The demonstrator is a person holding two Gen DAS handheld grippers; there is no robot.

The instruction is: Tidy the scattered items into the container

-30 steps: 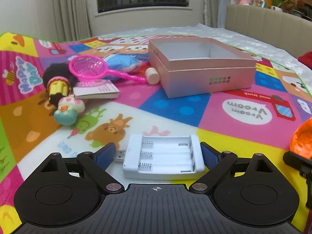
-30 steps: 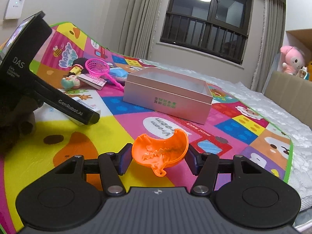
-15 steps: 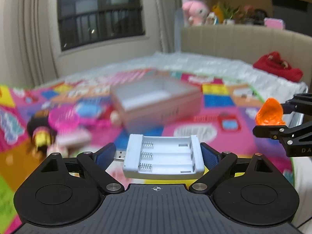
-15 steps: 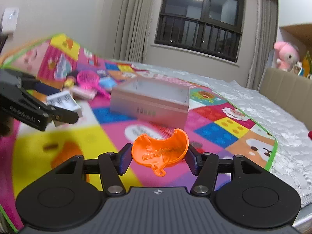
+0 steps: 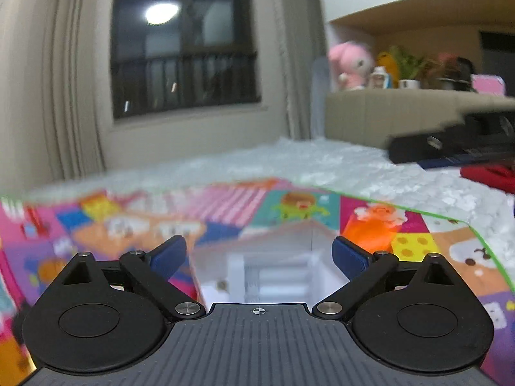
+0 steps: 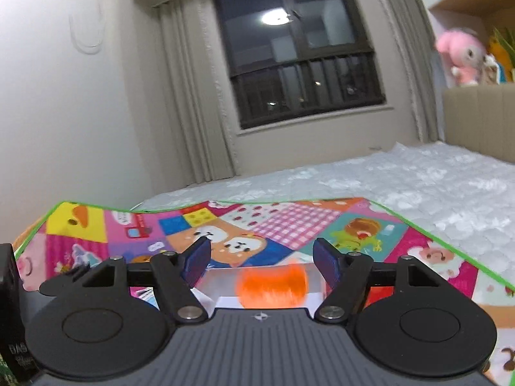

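In the left wrist view my left gripper (image 5: 257,254) hangs over the pink box (image 5: 283,231), jaws opening. The white battery holder (image 5: 273,276) shows blurred below the pads, free of them, inside the box walls. An orange toy (image 5: 370,234) is a blur by the right pad. In the right wrist view my right gripper (image 6: 262,262) is also opening. The orange toy (image 6: 273,284) is blurred beneath the jaws over the box (image 6: 219,284), and neither pad touches it. The right gripper (image 5: 450,148) appears dark and blurred at the right of the left wrist view.
The colourful play mat (image 6: 289,222) lies on a white quilted bedspread (image 6: 418,180). A window (image 6: 302,64) and curtains are behind. Plush toys (image 5: 351,64) sit on a ledge above the beige headboard (image 5: 370,115). The left gripper's body (image 6: 9,305) is at the left edge.
Both grippers rose and moved over the box, then spread their jaws. The battery holder and the orange toy left the pads and dropped towards the box.
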